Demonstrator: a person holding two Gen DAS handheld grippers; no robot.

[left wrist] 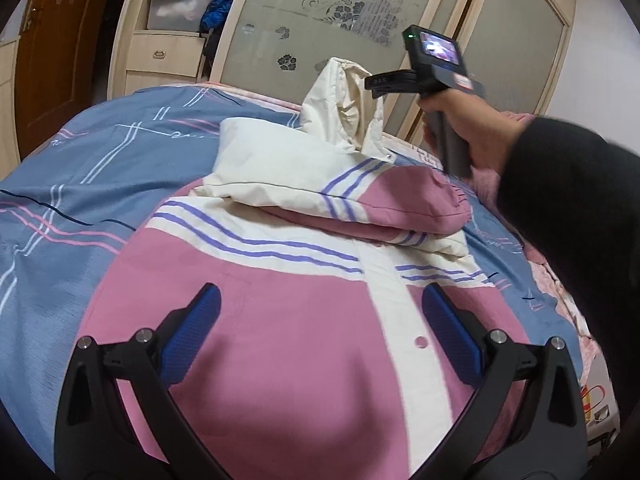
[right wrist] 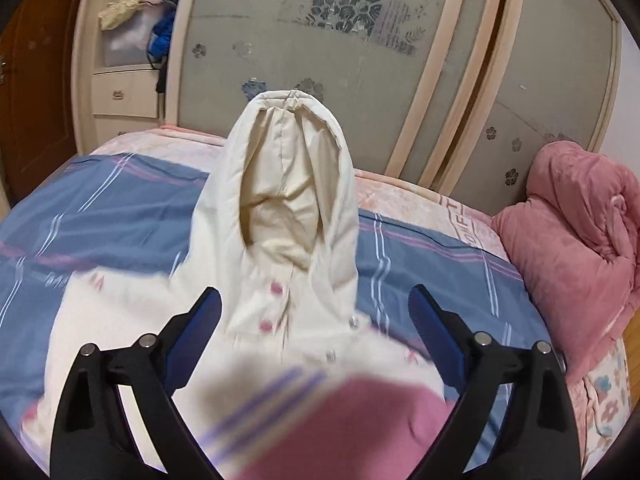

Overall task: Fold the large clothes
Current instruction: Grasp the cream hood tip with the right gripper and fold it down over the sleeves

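Note:
A pink and cream hooded jacket (left wrist: 280, 340) with purple stripes lies on the bed, front up, with one sleeve (left wrist: 360, 200) folded across the chest. Its cream hood (left wrist: 344, 108) stands upright at the far end; it also shows in the right wrist view (right wrist: 288, 200). My left gripper (left wrist: 320, 316) is open and empty above the jacket's pink body. My right gripper (right wrist: 316, 316) is open and empty just in front of the hood, above the collar snaps (right wrist: 272, 308). In the left wrist view the right gripper's body (left wrist: 436, 68) is held by a hand beside the hood.
The bed has a blue striped sheet (left wrist: 80, 184). A pink quilt (right wrist: 572, 240) is bundled at the bed's right side. A wardrobe with frosted sliding doors (right wrist: 360, 60) stands behind the bed, with open shelves of clothes (left wrist: 188, 0) and a wooden door (left wrist: 52, 60) to the left.

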